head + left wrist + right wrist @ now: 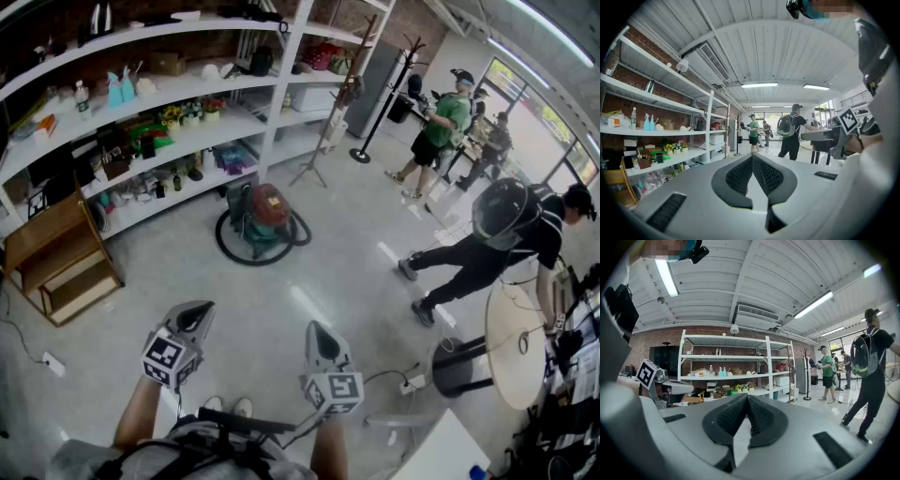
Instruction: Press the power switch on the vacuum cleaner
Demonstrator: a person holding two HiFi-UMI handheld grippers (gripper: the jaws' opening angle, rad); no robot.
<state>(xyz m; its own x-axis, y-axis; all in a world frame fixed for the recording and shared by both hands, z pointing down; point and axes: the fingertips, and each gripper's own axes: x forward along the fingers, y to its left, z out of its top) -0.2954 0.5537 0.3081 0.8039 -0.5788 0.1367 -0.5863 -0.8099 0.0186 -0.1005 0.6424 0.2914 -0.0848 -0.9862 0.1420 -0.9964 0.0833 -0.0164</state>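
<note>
A wide room with a pale polished floor (328, 272) spreads out, and white shelving (202, 127) runs across the upper left of the head view. The vacuum cleaner (267, 216) stands on the floor at upper centre, just in front of the shelving, with its dark hose (234, 255) looped round it. Its power switch is too small to make out.

The left gripper (195, 317) and right gripper (317, 334) sit low in the frame, well apart from the machine. Each has its fingers clenched tip to tip on nothing. The task is likely at the approach stage. Walking close comes first, then finding the switch on the top of the body. One clenched tip makes a good pusher, brought down squarely. The hose loop is best stepped round.
</note>
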